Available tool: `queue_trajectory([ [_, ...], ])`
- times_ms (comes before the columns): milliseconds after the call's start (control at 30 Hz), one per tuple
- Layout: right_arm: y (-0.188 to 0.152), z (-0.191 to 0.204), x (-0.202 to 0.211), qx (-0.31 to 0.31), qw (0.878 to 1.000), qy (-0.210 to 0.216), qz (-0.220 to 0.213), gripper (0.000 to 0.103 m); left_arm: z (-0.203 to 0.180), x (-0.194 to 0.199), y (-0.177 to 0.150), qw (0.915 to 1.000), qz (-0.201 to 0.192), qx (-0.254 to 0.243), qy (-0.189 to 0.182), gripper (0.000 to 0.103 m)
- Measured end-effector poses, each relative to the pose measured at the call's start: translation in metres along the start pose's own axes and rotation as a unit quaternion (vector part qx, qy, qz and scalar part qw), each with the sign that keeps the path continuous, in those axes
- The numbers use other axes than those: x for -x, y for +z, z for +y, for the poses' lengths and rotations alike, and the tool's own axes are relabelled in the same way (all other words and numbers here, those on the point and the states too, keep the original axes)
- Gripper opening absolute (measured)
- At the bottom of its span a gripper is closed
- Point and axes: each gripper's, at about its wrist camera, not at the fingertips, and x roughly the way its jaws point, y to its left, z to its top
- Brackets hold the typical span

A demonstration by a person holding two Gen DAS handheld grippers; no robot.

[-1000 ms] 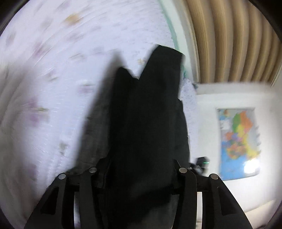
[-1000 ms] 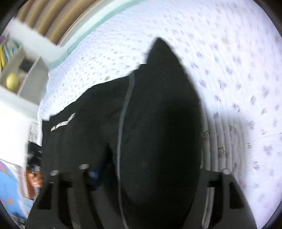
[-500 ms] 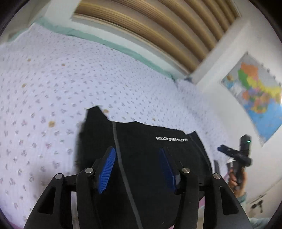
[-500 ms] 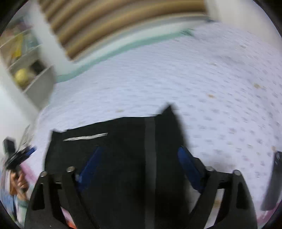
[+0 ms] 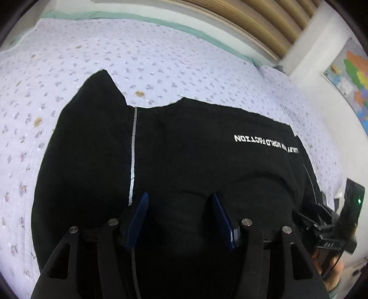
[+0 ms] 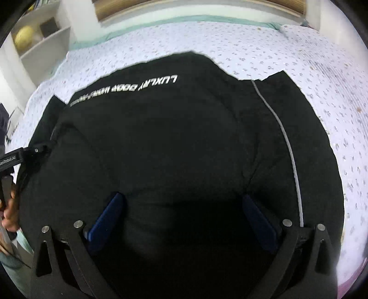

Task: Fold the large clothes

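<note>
I find both tongs, left (image 5: 179, 218) and right (image 6: 184, 220), just opened, gripping nothing: black garment (image 5: 184, 161) released flat on bed (image 5: 161, 57) for folding

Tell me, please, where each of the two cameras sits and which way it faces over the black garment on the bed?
Left wrist: sits on the left gripper, looks down over the black garment toward the headboard; open jaws just widening, nothing between; the other gripper shows at right.
Right wrist: sits on the right gripper, same direction, shelf at left; jaws just opened wide, empty; a hand at left.
Shared: garment, white lettering, bedspread.
</note>
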Motion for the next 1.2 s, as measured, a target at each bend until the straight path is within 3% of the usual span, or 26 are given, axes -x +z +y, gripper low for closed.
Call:
queue_trajectory([
  [100,-0.007,-0.002,0.007,-0.018,0.999,-0.004,-0.032,0.103,-0.025,0.022,-0.012,0.9975,-0.032,-0.016,0.061,0.060],
  [200,-0.019,-0.013,0.026,-0.076,0.995,-0.005,-0.067,0.103,-0.063,0.058,-0.030,0.9882,-0.073,-0.085,0.104,0.060],
  [267,-0.020,-0.016,0.044,-0.096,0.992,-0.022,-0.082,0.103,-0.089,0.088,-0.038,0.9740,-0.114,-0.124,0.151,0.060],
  [367,-0.012,-0.006,0.089,-0.089,0.985,-0.053,-0.139,0.103,-0.129,0.142,-0.048,0.9406,-0.194,-0.158,0.230,0.060],
  [467,-0.010,0.010,0.152,-0.083,0.963,-0.081,-0.243,0.103,-0.150,0.190,-0.062,0.9231,-0.262,-0.160,0.232,0.061],
  [533,-0.008,0.027,0.196,-0.077,0.944,-0.088,-0.308,0.103,-0.159,0.213,-0.070,0.9208,-0.280,-0.159,0.220,0.061],
  [633,0.000,0.045,0.246,-0.070,0.934,-0.076,-0.343,0.103,-0.168,0.237,-0.075,0.9158,-0.299,-0.160,0.215,0.062],
  [700,0.004,0.055,0.263,-0.057,0.939,-0.060,-0.334,0.103,-0.177,0.248,-0.079,0.9161,-0.300,-0.157,0.215,0.062],
  [867,0.005,0.078,0.281,-0.026,0.955,-0.034,-0.294,0.103,-0.183,0.256,-0.081,0.9321,-0.287,-0.141,0.171,0.065],
  [1067,-0.002,0.105,0.253,0.016,0.972,-0.028,-0.234,0.103,-0.179,0.239,-0.085,0.9404,-0.267,-0.118,0.173,0.065],
  [1200,-0.004,0.116,0.223,0.032,0.980,-0.015,-0.198,0.103,-0.169,0.222,-0.086,0.9506,-0.239,-0.102,0.170,0.065],
])
